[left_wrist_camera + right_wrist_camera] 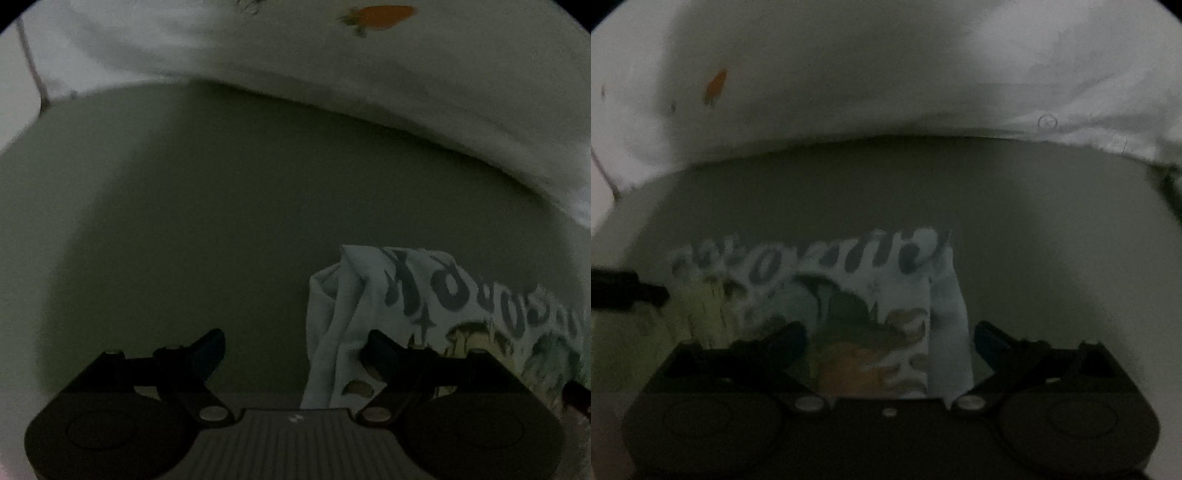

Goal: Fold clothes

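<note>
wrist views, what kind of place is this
Probably a home, perhaps a bed or sofa: a plain grey-green surface holds a pale printed T-shirt, and white bedding-like cloth with a small orange carrot print is heaped behind it.

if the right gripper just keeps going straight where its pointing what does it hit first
Most likely the printed t-shirt. The right gripper has its jaws open, and the folded shirt lies directly ahead between them, on the grey-green surface. Depth is hard to judge in this dim, blurred view, so how near the cloth is remains unclear.
</note>
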The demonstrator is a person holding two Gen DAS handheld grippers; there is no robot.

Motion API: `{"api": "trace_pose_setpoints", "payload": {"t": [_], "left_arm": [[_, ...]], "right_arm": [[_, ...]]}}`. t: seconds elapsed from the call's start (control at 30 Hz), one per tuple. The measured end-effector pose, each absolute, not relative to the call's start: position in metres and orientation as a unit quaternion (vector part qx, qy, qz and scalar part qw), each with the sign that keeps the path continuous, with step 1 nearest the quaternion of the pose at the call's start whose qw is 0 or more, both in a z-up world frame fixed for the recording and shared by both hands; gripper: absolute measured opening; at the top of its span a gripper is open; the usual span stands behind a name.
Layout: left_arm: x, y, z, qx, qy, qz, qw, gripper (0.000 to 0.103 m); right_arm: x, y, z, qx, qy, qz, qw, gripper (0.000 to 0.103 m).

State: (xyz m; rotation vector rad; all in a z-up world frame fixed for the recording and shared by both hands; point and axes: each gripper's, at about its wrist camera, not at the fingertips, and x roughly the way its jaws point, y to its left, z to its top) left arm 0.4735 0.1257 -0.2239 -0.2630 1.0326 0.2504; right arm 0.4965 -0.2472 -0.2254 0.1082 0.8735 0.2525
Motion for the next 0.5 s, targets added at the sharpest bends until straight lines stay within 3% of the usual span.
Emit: {"api": "trace_pose_setpoints", "payload": {"t": [0.3,0.5], "left_arm": [[0.510,0.125,-0.245,-0.100,0.482,0.026,0.870,0.087],[0.528,0.110,-0.254,-0.054,0.461,-0.010,0.886,0.095]], "right_arm": [[0.552,-0.278,-0.242,0.087,0.439,0.160,0.880,0.092],[0.570,-0.273,-0.257,0.085,0.420,0.207,0.879,0.089]]}}
